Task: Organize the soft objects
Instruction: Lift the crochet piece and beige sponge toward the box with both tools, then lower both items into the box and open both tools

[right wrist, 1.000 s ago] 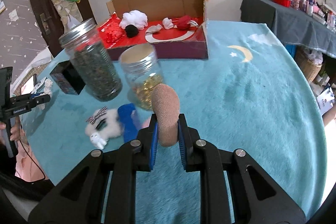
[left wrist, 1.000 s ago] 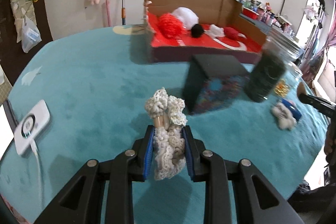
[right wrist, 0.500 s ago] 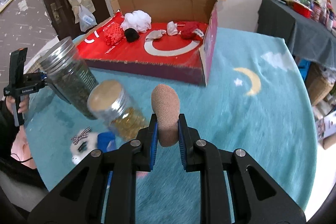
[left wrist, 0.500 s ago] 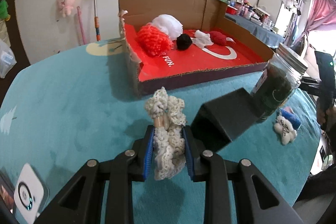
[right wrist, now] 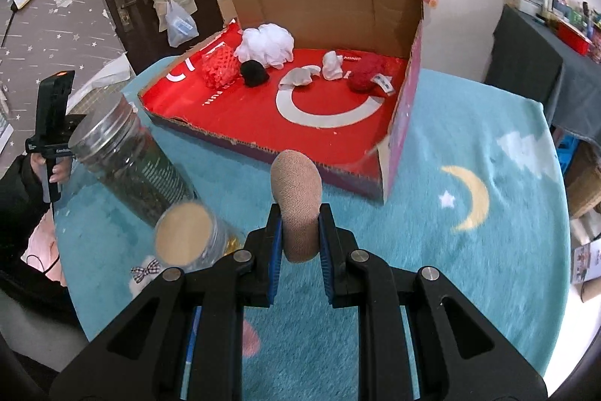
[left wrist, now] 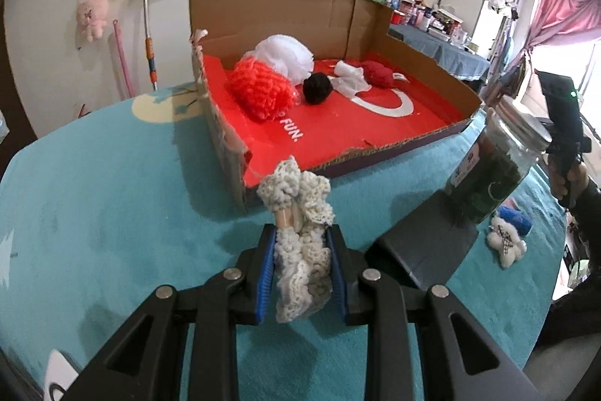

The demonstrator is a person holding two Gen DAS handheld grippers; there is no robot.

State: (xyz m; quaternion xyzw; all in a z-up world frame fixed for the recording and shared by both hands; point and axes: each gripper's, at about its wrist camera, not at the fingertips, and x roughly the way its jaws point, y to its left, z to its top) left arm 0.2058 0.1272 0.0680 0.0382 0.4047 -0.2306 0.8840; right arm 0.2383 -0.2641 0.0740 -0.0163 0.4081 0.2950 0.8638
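Observation:
My left gripper (left wrist: 300,269) is shut on a cream crocheted lace piece (left wrist: 298,243) and holds it above the teal rug, just before the near corner of the open cardboard box (left wrist: 413,143). My right gripper (right wrist: 298,250) is shut on a tan knitted sock roll (right wrist: 298,198), close to the box's front edge (right wrist: 263,147). The box's red floor holds a white pouf (right wrist: 268,42), an orange-red knit (left wrist: 263,91), a black pompom (right wrist: 254,72), small white pieces (right wrist: 332,64) and a dark red ball (right wrist: 366,76).
A tall jar of dark contents (right wrist: 127,164) and a shorter jar with a tan lid (right wrist: 188,239) stand left of my right gripper. A black box (left wrist: 428,250), a white plush (left wrist: 505,245) and a blue item (left wrist: 514,218) lie right of my left gripper.
Both grippers have moved closer to the cardboard box, each still holding its object. The box now looks larger in both views and the jars have slid left in the right wrist view.

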